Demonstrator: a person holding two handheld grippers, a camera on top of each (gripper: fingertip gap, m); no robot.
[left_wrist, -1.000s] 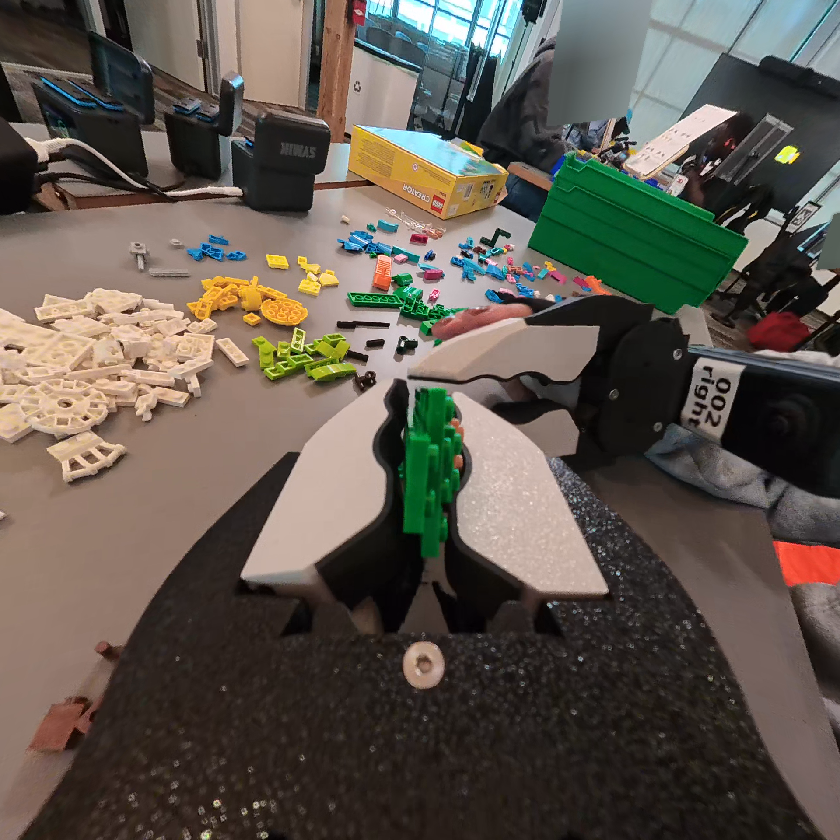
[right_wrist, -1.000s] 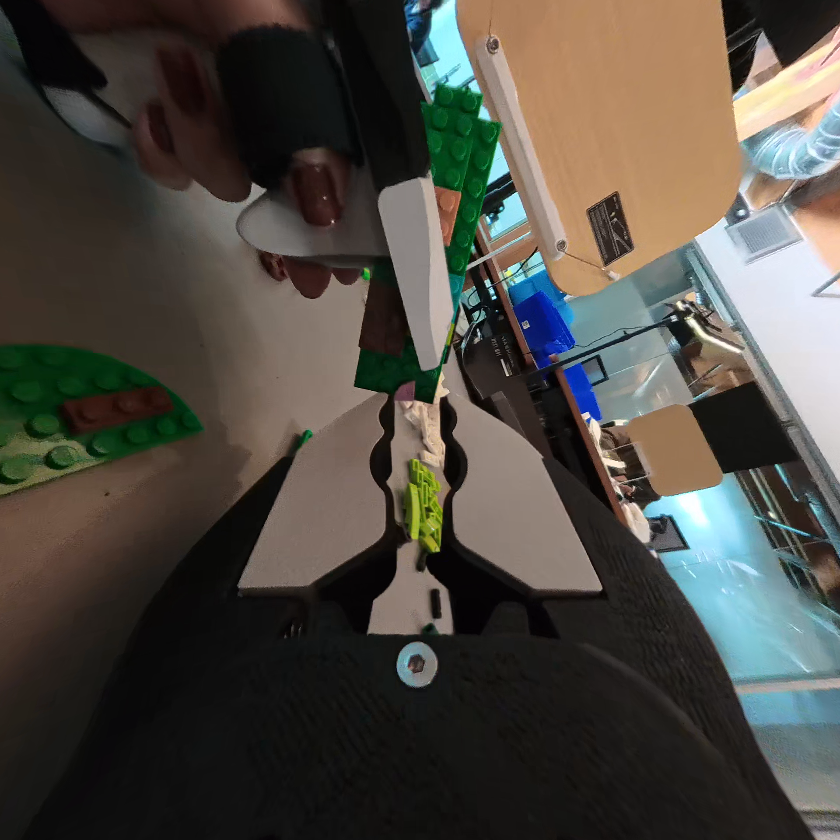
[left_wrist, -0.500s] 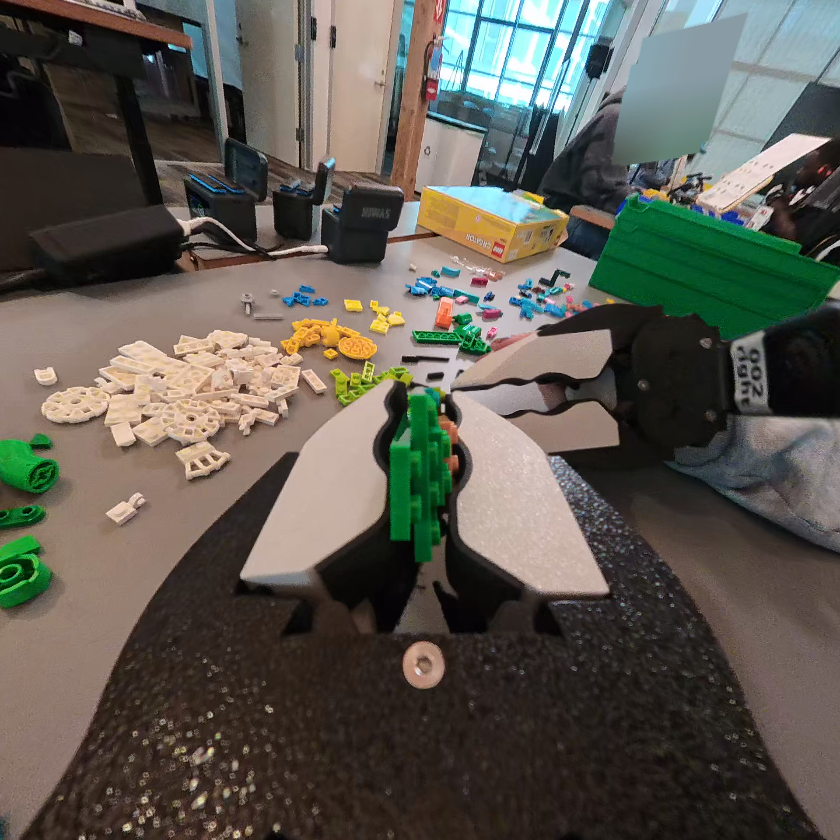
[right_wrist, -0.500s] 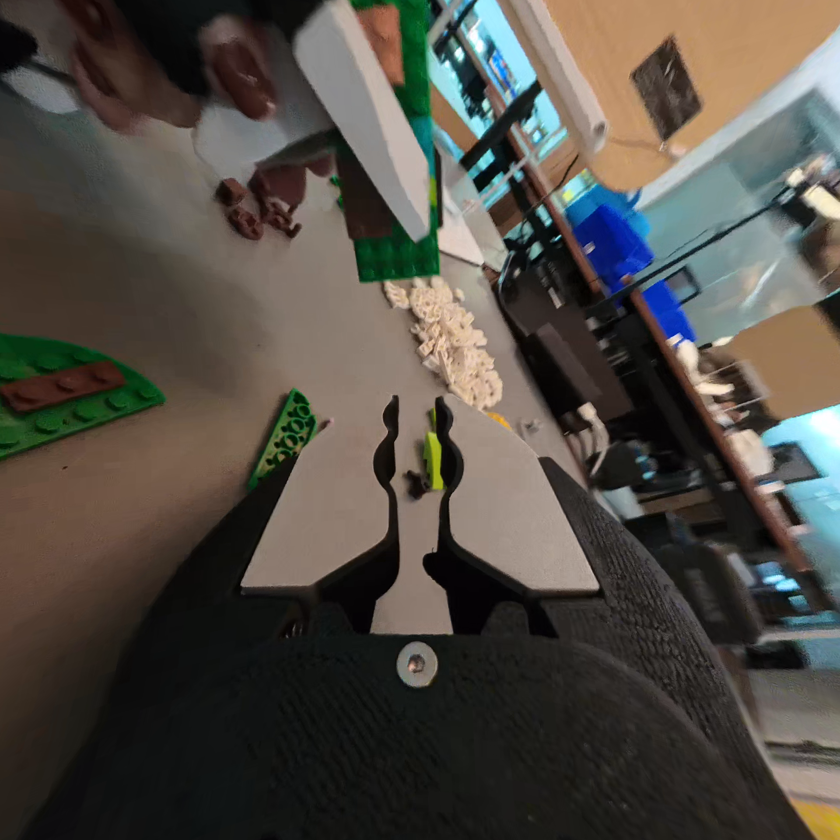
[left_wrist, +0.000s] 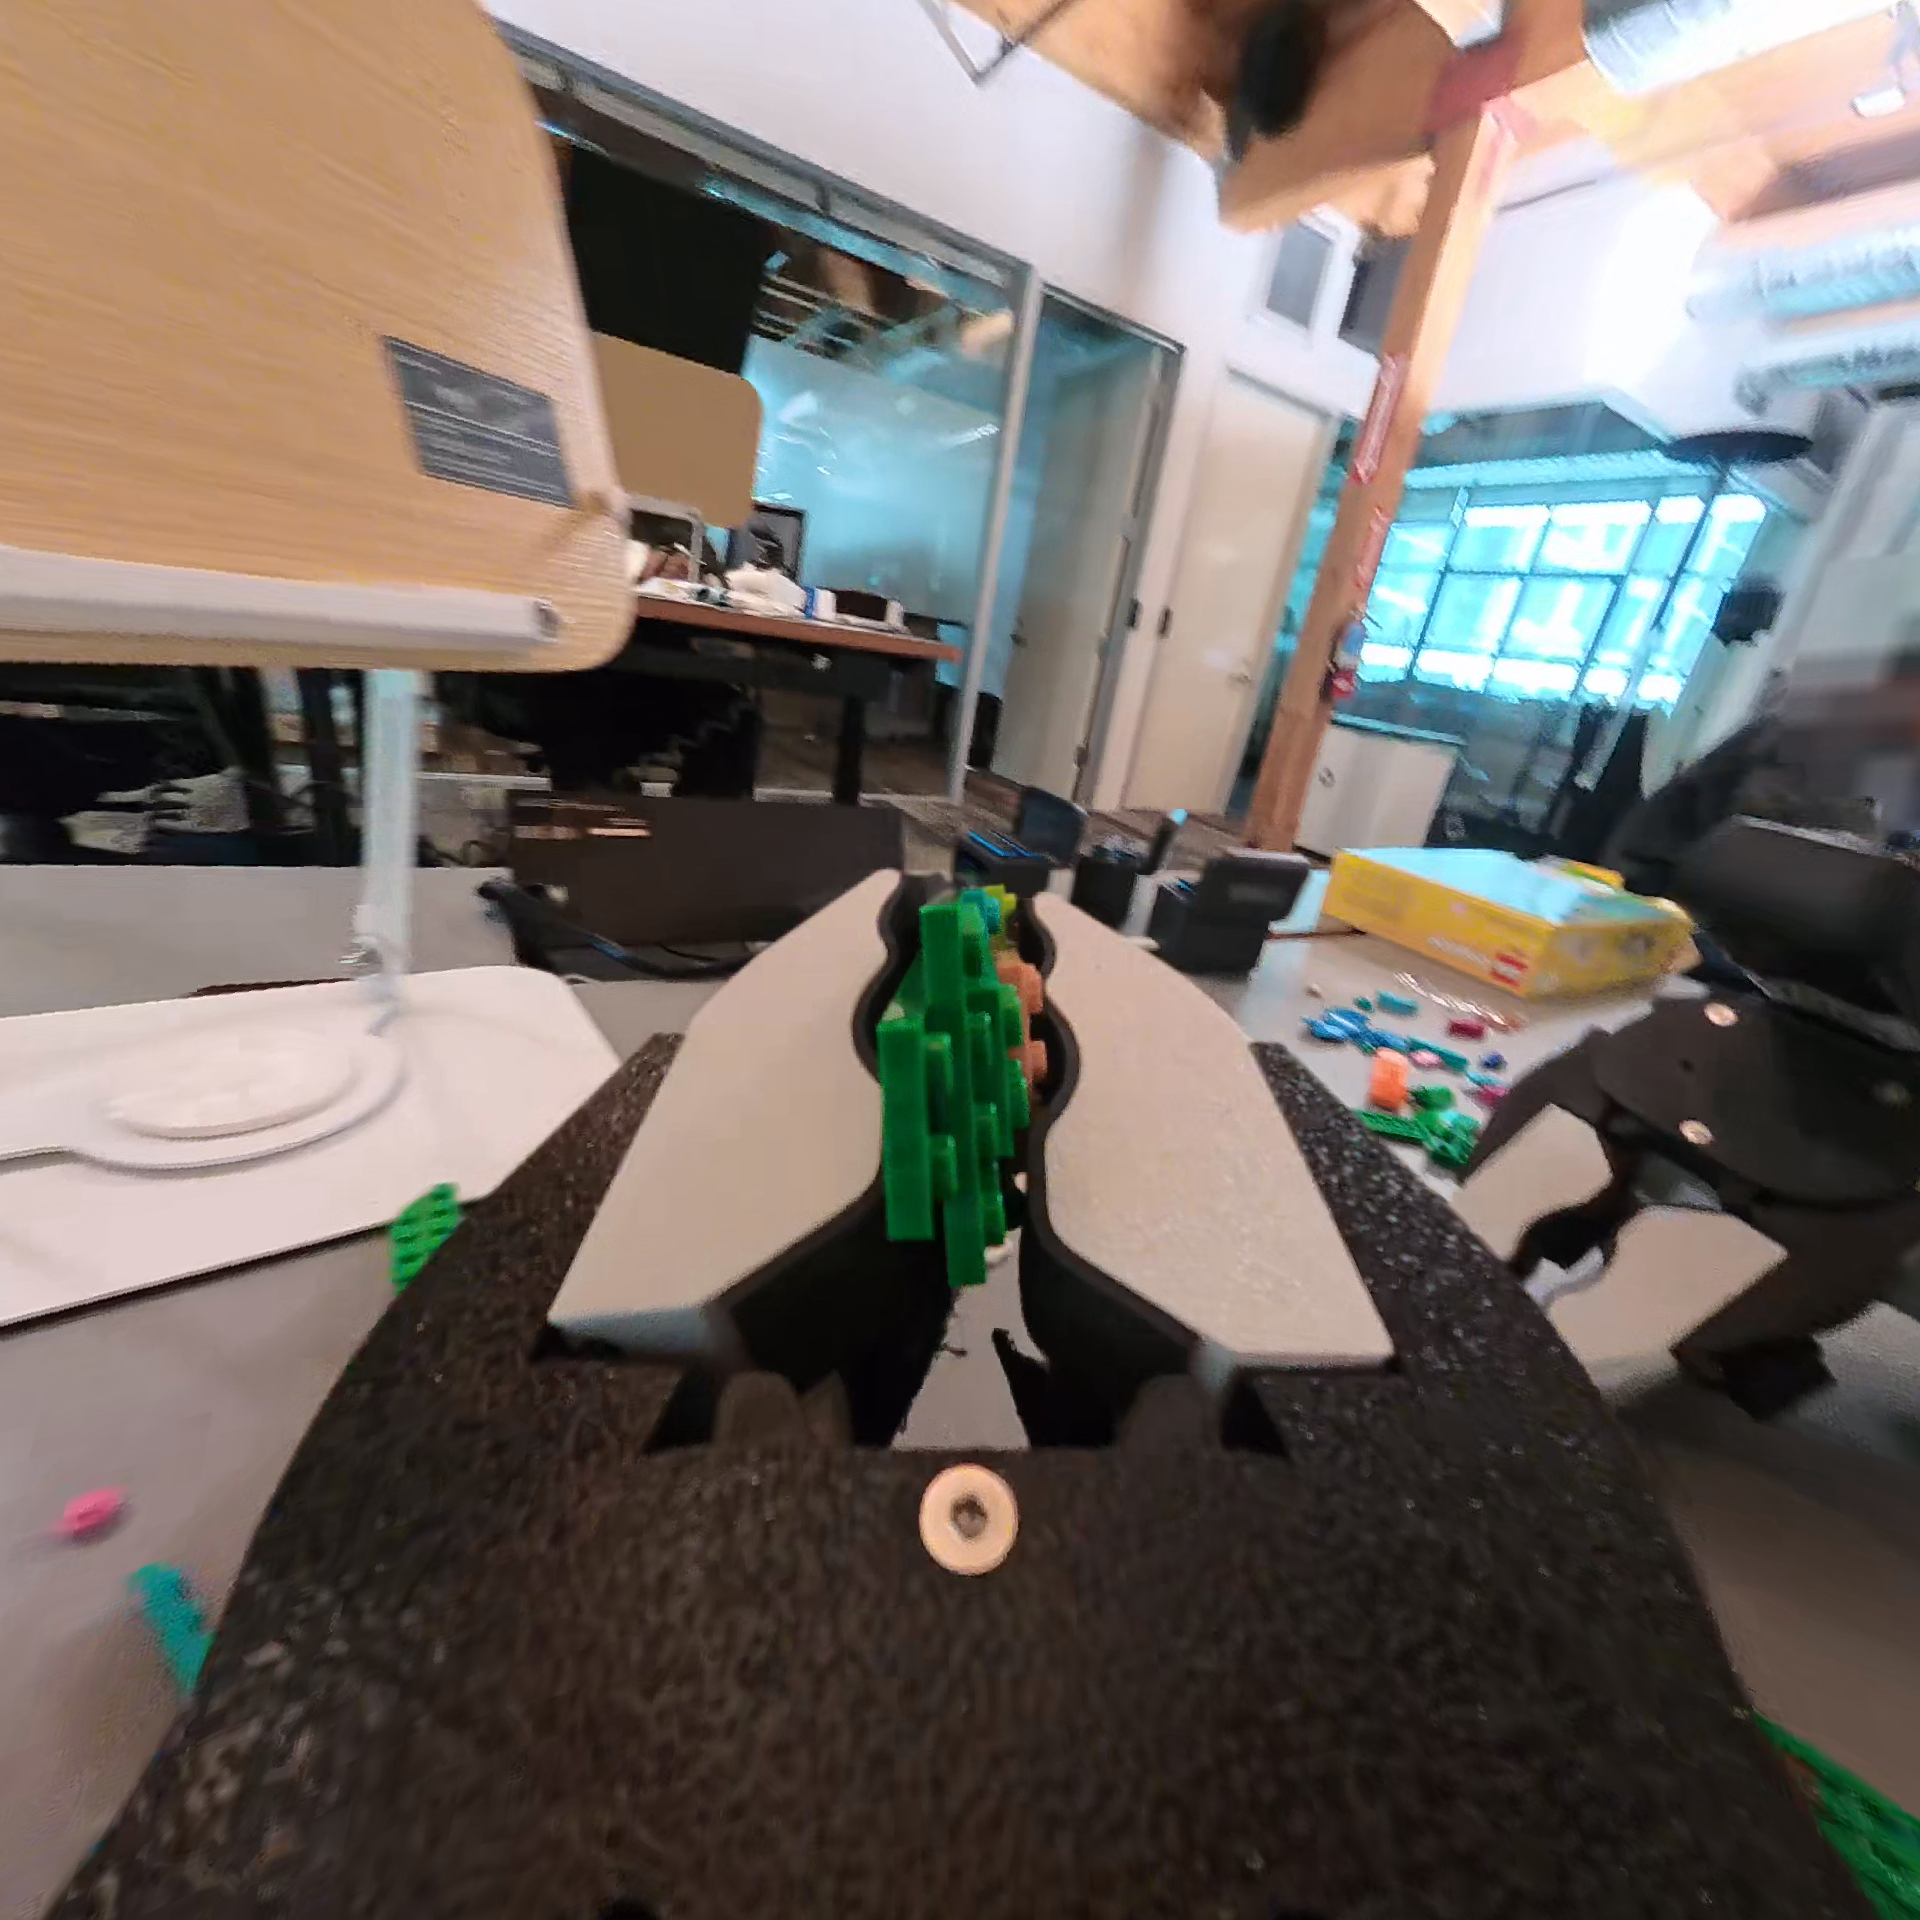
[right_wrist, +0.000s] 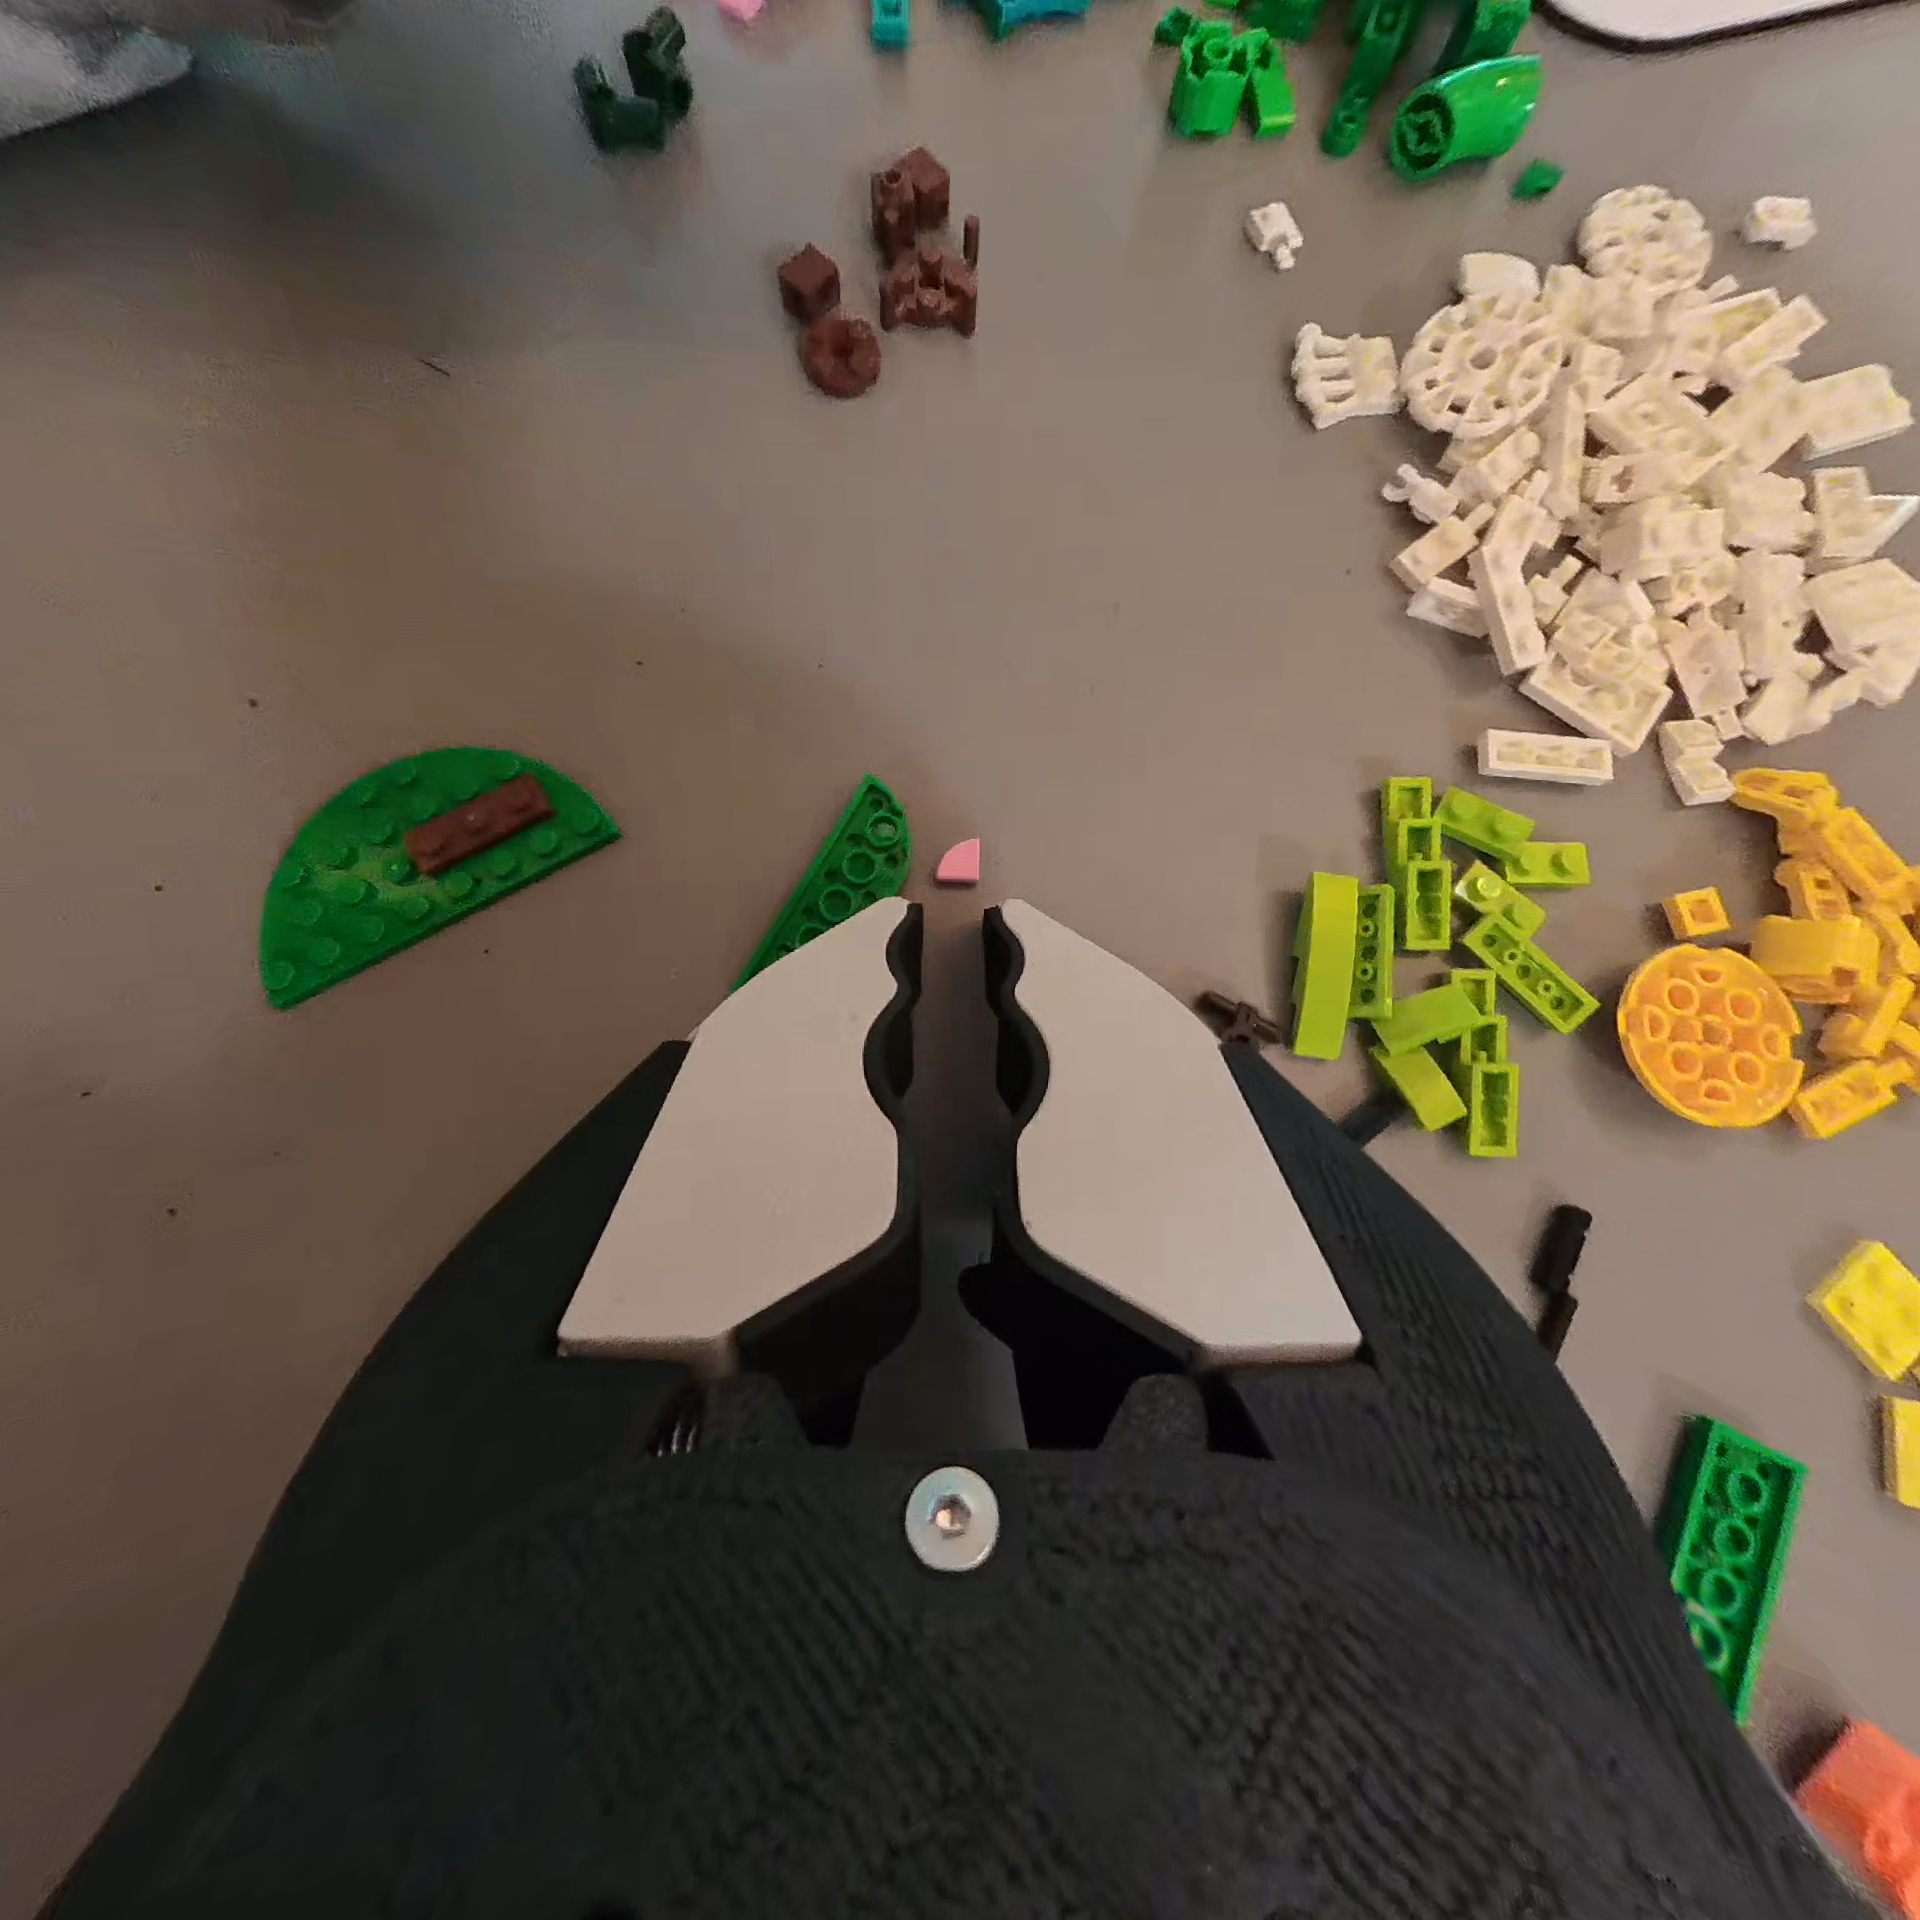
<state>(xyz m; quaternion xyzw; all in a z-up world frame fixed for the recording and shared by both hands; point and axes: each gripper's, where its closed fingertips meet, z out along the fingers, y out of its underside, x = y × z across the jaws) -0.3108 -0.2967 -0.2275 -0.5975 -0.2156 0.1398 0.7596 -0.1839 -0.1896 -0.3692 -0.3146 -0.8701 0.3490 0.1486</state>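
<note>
My left gripper (left_wrist: 961, 914) is shut on a green brick assembly (left_wrist: 951, 1081) with orange and teal bits, held on edge between the pads and raised above the grey table (left_wrist: 156, 1382). My right gripper (right_wrist: 951, 912) points down at the table (right_wrist: 623, 540), its jaws a little apart with nothing between them. A small pink quarter-round tile (right_wrist: 958, 862) lies just beyond its tips. A green wedge plate (right_wrist: 847, 873) lies under its left finger. A green half-round plate with a brown piece (right_wrist: 416, 862) lies farther left. The right gripper also shows in the left wrist view (left_wrist: 1621, 1226).
Piles of bricks lie right of my right gripper: white (right_wrist: 1662, 499), lime (right_wrist: 1444, 966), yellow (right_wrist: 1787, 987). Brown pieces (right_wrist: 883, 281) and green parts (right_wrist: 1351, 83) lie farther off. A yellow box (left_wrist: 1496, 925) and a white lamp base (left_wrist: 229, 1091) stand on the table. The grippers' ends are close to 20 cm from one another.
My left gripper has tilted upward with the green assembly still gripped. My right gripper swung away from it to point down at the table, and its jaws narrowed.
</note>
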